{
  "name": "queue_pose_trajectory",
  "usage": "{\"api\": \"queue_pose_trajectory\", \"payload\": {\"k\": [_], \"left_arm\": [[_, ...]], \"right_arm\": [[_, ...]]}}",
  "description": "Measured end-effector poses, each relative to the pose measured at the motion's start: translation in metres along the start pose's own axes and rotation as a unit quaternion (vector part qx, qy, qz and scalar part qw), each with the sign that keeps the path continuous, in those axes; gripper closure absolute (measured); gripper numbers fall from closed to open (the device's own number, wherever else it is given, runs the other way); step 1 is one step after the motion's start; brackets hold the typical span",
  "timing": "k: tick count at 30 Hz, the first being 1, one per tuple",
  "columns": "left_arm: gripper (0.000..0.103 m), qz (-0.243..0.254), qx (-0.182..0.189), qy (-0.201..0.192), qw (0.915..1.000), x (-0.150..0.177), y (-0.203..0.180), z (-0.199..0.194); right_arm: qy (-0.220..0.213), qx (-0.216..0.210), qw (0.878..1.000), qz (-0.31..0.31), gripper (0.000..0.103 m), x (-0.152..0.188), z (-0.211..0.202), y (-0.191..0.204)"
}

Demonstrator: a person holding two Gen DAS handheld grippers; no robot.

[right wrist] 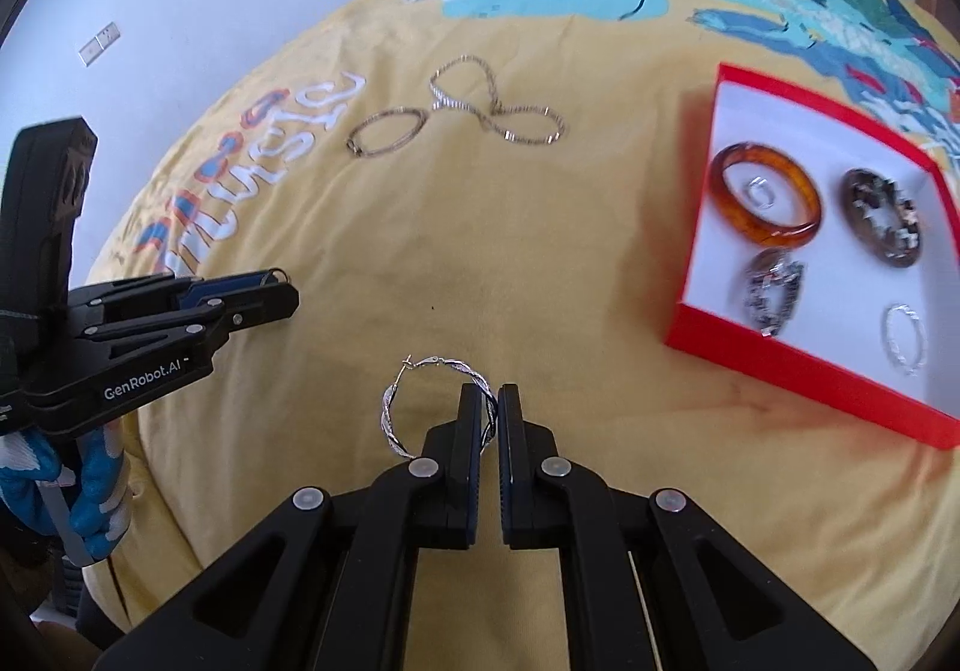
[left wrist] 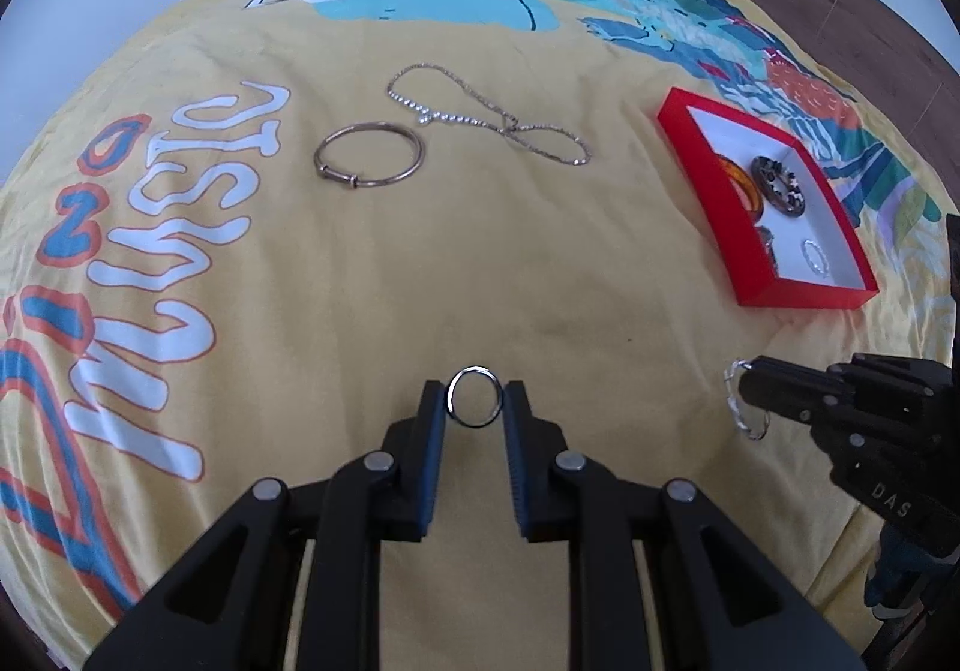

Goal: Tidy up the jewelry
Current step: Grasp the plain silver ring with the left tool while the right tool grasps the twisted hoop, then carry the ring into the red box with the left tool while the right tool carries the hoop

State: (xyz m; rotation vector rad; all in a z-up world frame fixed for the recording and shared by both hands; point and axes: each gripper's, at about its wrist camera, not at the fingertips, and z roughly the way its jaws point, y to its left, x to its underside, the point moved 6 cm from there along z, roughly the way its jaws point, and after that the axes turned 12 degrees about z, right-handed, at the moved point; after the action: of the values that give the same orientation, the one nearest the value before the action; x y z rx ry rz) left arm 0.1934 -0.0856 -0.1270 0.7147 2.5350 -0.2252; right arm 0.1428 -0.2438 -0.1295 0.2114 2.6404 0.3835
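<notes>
**Two grippers, one piece of jewelry each, above a yellow printed cover**

The left gripper (left wrist: 474, 401) pinches a plain silver ring (left wrist: 474, 396) between its blue-padded fingers (left wrist: 433, 431); the thin, smooth, round band stands upright, clear of the cloth. The right gripper (right wrist: 490, 413) has its jaws drawn almost together on the rim of a twisted silver hoop earring (right wrist: 420, 407), whose braided wire loop hangs out to the left of the fingers with its clasp pin sticking up.

On the yellow bedcover (left wrist: 480, 263), well beyond both grippers, lie two loose pieces: one thin gold-toned bangle (left wrist: 369, 155), a round wire with a small sliding knot, and one sparkling chain necklace (left wrist: 486, 116), laid in a loose figure of eight just beside the bangle.

To the right sits one red box (right wrist: 798, 371), rectangular, with shallow walls and a white floor. It holds five pieces: one amber bangle (right wrist: 765, 200), thick, glossy and translucent; one small silver ring (right wrist: 761, 189) lying inside that bangle; two dark, speckled, chunky round bracelets (right wrist: 882, 218), blurred here, so their make is unclear; and one twisted silver hoop (right wrist: 903, 338) near the front corner.

The cover is soft, creased fabric printed with white lettering and teal, blue and orange shapes.
</notes>
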Motion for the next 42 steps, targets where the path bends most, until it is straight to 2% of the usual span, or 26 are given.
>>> {"api": "queue_pose_trajectory", "payload": {"k": [9,17,23,29,33,42], "left_arm": [[0.085,0.024,0.024,-0.030,0.9990,-0.040,-0.043,-0.021],[0.085,0.076,0.075,-0.048,0.9931,-0.103,-0.125,-0.005],[0.085,0.111,0.106,-0.036,0.9874,-0.131,-0.185,0.030],[0.085,0.146,0.142,-0.010,0.9789,-0.134,-0.233,0.063],[0.085,0.161,0.153,0.006,0.9751,-0.129,-0.248,0.077],[0.085,0.150,0.144,0.036,0.9775,-0.122,-0.240,0.100]], "right_arm": [[-0.059,0.020,0.998,0.023,0.098,-0.024,-0.059,-0.040],[-0.095,0.066,0.991,0.065,0.098,-0.056,-0.092,-0.124],[-0.087,0.090,0.989,0.081,0.098,-0.069,-0.083,-0.172],[-0.065,0.107,0.989,0.075,0.098,-0.072,-0.058,-0.198],[-0.050,0.106,0.991,0.065,0.098,-0.074,-0.044,-0.206],[-0.020,0.114,0.993,0.031,0.098,-0.075,-0.020,-0.207]]}}
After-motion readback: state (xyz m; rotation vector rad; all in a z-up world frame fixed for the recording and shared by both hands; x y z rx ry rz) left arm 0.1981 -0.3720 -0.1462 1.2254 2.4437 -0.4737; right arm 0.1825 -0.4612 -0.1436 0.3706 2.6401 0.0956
